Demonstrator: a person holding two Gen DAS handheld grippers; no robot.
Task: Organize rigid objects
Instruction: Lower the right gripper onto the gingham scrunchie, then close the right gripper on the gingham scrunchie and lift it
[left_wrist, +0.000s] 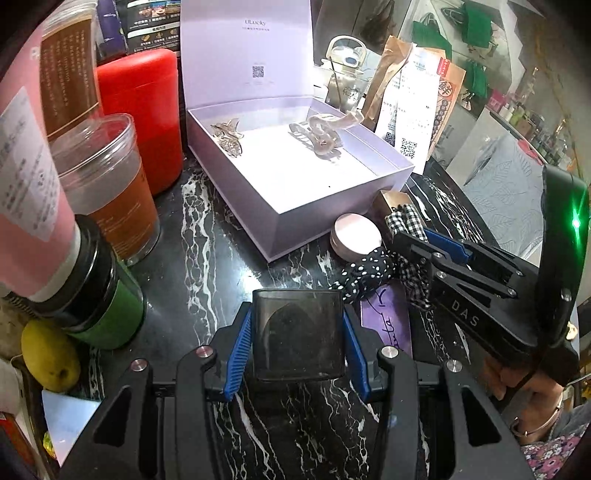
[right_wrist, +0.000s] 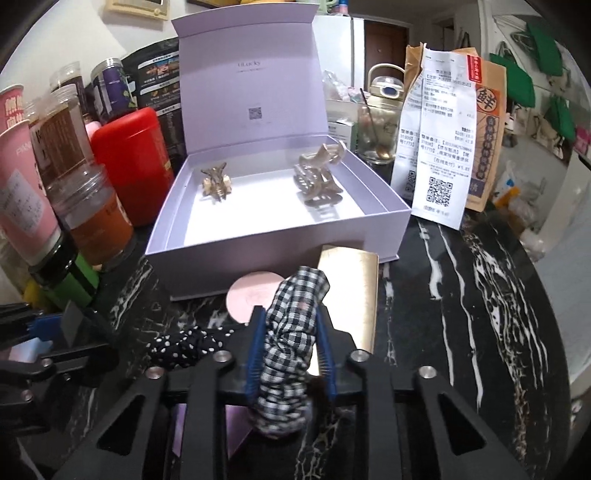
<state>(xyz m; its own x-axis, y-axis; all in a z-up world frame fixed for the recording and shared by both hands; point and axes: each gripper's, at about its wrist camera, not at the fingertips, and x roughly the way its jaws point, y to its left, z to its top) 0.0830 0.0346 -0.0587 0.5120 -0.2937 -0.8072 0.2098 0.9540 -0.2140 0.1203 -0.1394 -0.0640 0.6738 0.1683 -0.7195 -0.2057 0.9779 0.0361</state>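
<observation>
My left gripper (left_wrist: 298, 314) is shut on a dark smoky translucent case (left_wrist: 298, 343), held over the black marble table (left_wrist: 207, 266) in front of the open lilac box (left_wrist: 306, 221). Two hair claws (right_wrist: 218, 181) (right_wrist: 319, 177) lie inside that box (right_wrist: 258, 258). My right gripper (right_wrist: 290, 314) is shut on a black-and-white checked scrunchie (right_wrist: 291, 332), near the box's front corner. In the left wrist view the right gripper (left_wrist: 410, 236) reaches in from the right. A polka-dot scrunchie (right_wrist: 184, 345) lies just left of it.
A pink round compact (right_wrist: 251, 295) and a gold flat case (right_wrist: 351, 280) lie against the box front, with a purple card (left_wrist: 388, 317) nearby. A red canister (left_wrist: 144, 110), jars, a green tin (left_wrist: 110, 314) and a yellow fruit (left_wrist: 48, 354) crowd the left. A paper bag with a receipt (right_wrist: 439, 147) stands back right.
</observation>
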